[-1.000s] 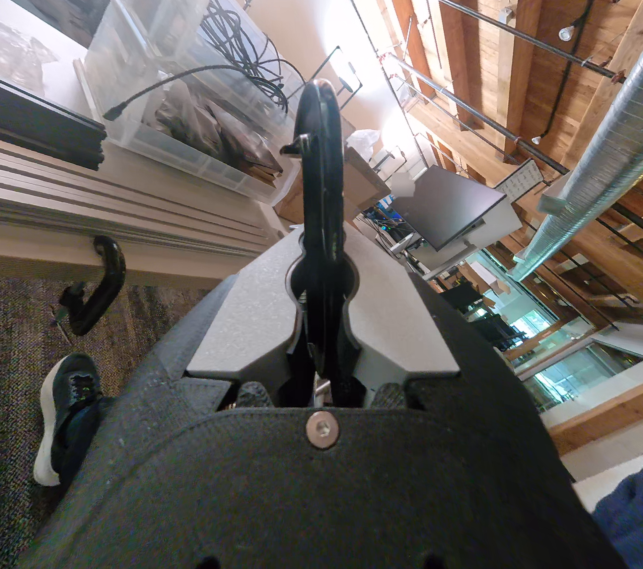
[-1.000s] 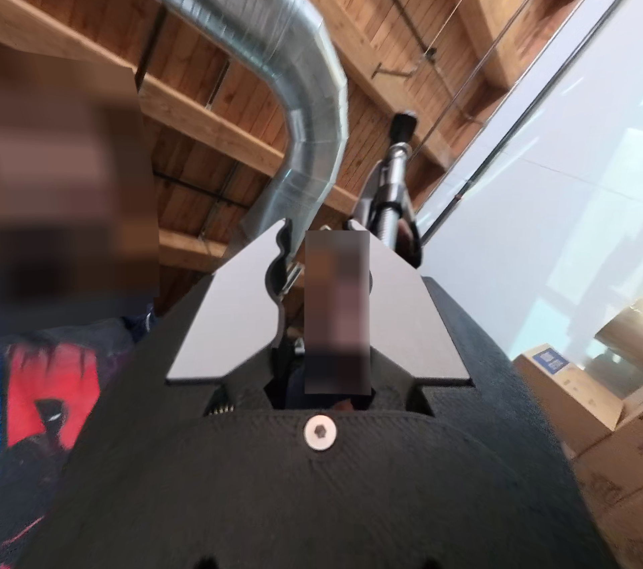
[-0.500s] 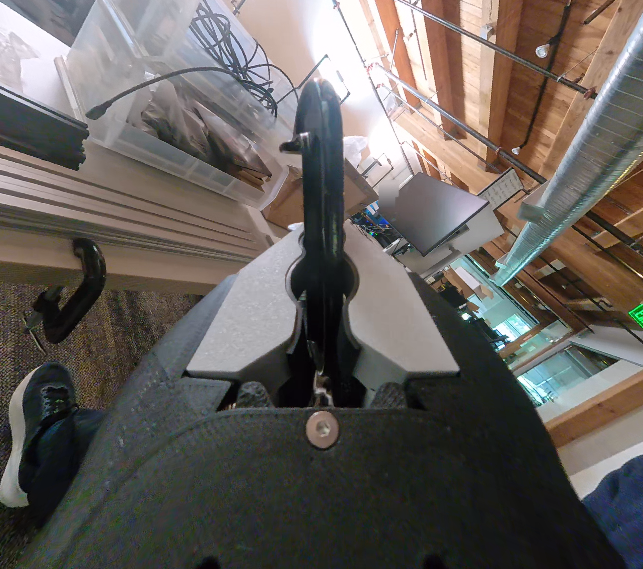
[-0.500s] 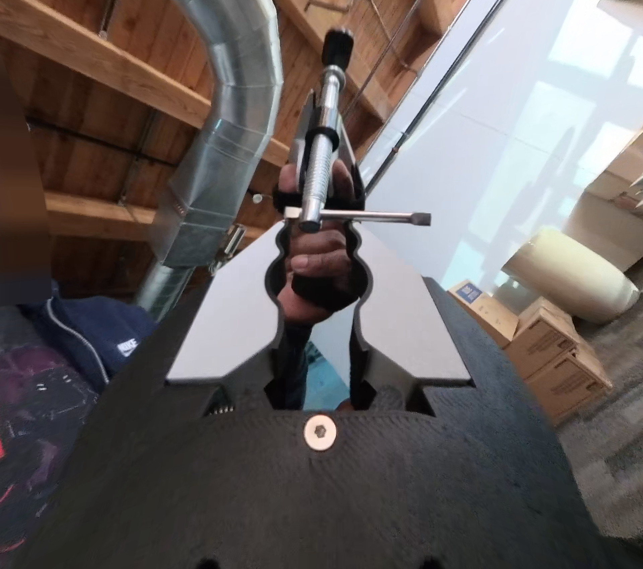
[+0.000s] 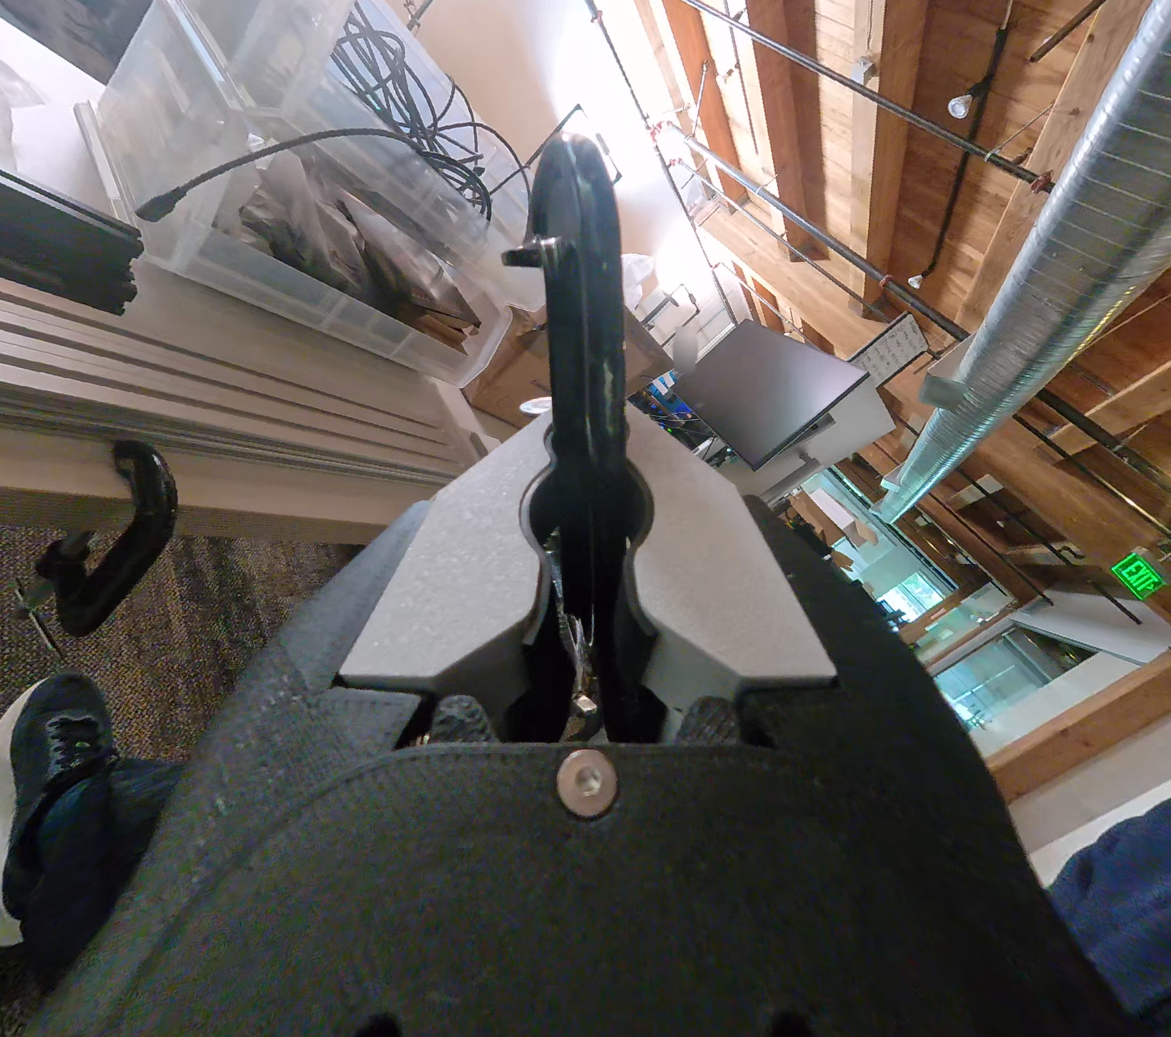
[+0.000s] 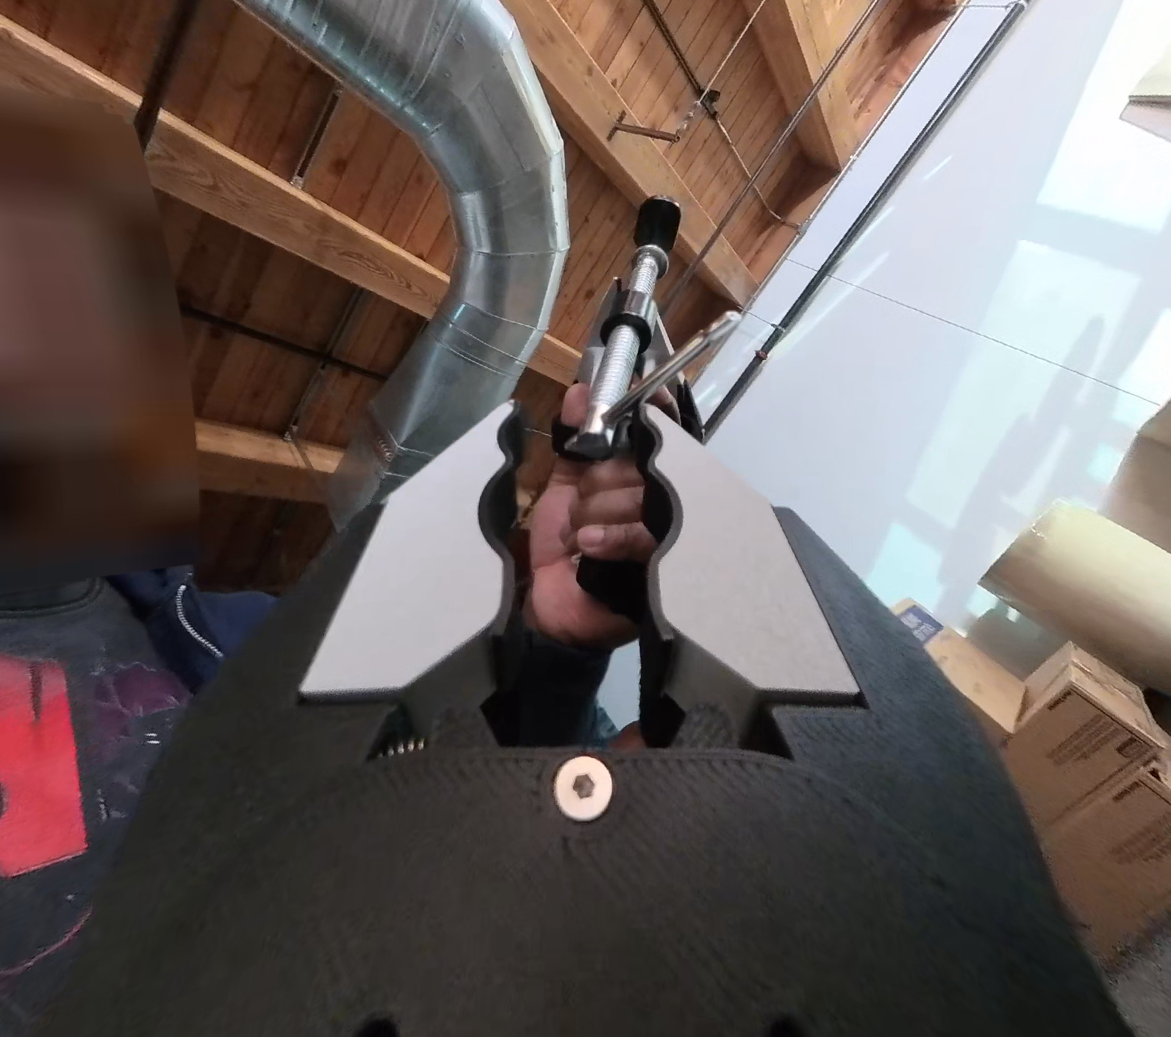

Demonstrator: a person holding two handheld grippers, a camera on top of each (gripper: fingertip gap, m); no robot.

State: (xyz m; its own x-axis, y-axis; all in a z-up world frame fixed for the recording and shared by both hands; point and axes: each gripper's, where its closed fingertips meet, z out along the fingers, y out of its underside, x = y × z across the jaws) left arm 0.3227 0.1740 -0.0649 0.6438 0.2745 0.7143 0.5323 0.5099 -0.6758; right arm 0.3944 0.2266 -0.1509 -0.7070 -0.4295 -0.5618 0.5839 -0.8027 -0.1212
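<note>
Left wrist view: the left gripper (image 5: 586, 493) fingers are pinching a black C-clamp (image 5: 580, 271) between them; the right gripper (image 6: 586, 474) fingers are gaping around its screw handle (image 6: 624, 373).

The clamp (image 5: 586, 309) was black, held between grey fingers (image 5: 462, 582) on a black body. The bins (image 5: 253, 119) were clear, the carpet (image 5: 209, 582) speckled grey-brown, the shoe (image 5: 57, 734) black with a white sole. The screw (image 6: 624, 354) was silver with a black knob, the duct (image 6: 481, 221) silvery, the ceiling (image 6: 633, 24) warm brown wood.
</note>
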